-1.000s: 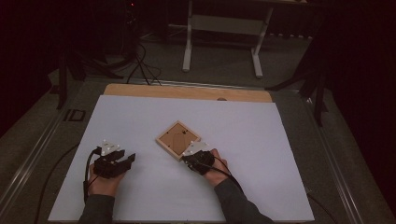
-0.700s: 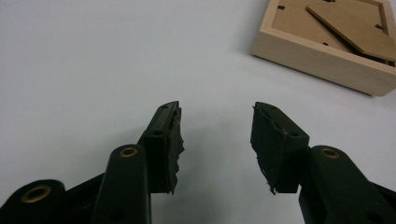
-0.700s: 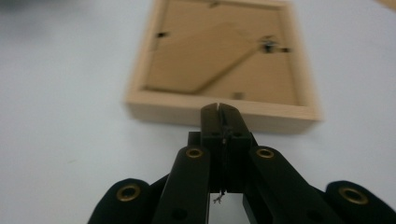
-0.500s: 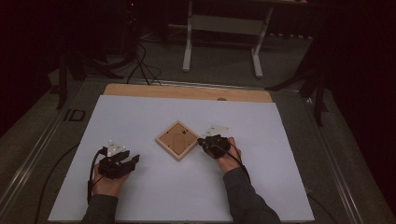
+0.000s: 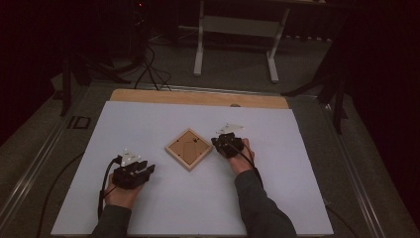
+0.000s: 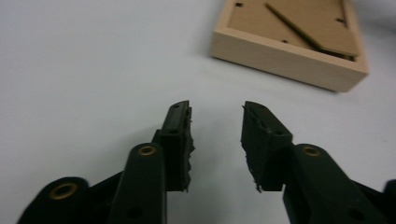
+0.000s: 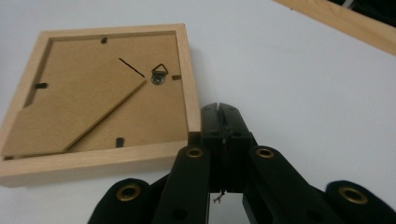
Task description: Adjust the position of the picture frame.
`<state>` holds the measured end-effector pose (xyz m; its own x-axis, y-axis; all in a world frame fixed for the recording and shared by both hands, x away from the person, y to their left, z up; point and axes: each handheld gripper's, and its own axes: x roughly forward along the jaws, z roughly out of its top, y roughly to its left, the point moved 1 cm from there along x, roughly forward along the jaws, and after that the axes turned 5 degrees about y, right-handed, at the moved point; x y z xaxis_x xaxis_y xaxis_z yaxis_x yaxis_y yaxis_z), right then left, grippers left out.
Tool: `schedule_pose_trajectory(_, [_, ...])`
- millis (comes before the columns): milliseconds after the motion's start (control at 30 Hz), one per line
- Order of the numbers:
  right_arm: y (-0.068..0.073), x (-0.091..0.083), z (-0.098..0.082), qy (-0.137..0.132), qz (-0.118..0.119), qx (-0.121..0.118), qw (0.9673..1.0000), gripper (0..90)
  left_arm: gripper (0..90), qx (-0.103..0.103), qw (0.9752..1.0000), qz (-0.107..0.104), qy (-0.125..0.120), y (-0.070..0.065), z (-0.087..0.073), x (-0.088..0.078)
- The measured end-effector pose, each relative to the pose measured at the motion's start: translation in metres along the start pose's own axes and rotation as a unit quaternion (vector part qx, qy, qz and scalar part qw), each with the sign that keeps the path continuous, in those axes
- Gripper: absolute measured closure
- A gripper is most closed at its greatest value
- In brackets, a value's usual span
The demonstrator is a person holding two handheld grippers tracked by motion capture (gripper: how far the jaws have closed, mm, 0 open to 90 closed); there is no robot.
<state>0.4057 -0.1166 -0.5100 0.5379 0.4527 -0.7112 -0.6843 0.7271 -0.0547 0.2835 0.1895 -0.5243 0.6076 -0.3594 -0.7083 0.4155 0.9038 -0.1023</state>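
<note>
A square wooden picture frame (image 5: 188,148) lies face down in the middle of the white sheet, its brown backing board and small hanger up (image 7: 93,93). My right gripper (image 5: 215,143) is shut with nothing in it. Its tips (image 7: 219,109) sit right beside the frame's right edge, near a corner. My left gripper (image 5: 150,170) rests on the sheet to the frame's lower left, a short way off. Its jaws (image 6: 216,109) stand open and have just been closing, with nothing between them. The frame (image 6: 289,51) lies ahead of them to the right.
The white sheet (image 5: 297,188) covers the table, with a bare wooden strip (image 5: 198,97) along the far edge. Cables (image 5: 148,69) and a metal stand's legs (image 5: 235,49) lie on the dark floor beyond. Black posts stand at both sides.
My right gripper has moved from the frame's near corner to the right and away, round to the frame's right side. The frame has turned slightly. The left hand has stayed in place.
</note>
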Motion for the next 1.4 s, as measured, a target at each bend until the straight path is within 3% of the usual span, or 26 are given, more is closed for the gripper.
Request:
schedule_pose_trajectory(100, [-0.002, 0.005, 0.002, 0.009, -0.002, 0.001, 1.0000, 89.5, 64.7, 0.017, 0.9998, -0.008, 0.012, -0.007, 0.003, 0.006])
schedule_pose_trajectory(267, [-0.003, 0.009, 0.004, 0.012, -0.001, 0.007, 0.9999, 89.5, 67.8, 0.021, 0.9994, -0.021, 0.016, -0.015, 0.009, 0.014])
schedule_pose_trajectory(767, [-0.004, 0.020, 0.003, 0.028, 0.002, 0.007, 0.9996, 89.5, 81.9, 0.060, 0.9970, -0.016, 0.047, -0.035, 0.031, 0.047])
schedule_pose_trajectory(1167, [-0.004, 0.021, 0.001, 0.037, 0.006, 0.011, 0.9992, 89.6, 89.4, 0.066, 0.9956, -0.028, 0.061, -0.046, 0.035, 0.061])
schedule_pose_trajectory(1233, [-0.004, 0.021, 0.000, 0.042, 0.005, 0.007, 0.9991, 89.7, 89.4, 0.072, 0.9951, -0.018, 0.066, -0.048, 0.037, 0.062])
schedule_pose_trajectory(1400, [-0.003, 0.021, -0.003, 0.045, 0.003, 0.009, 0.9989, 89.7, 89.5, 0.064, 0.9959, -0.015, 0.062, -0.048, 0.038, 0.063])
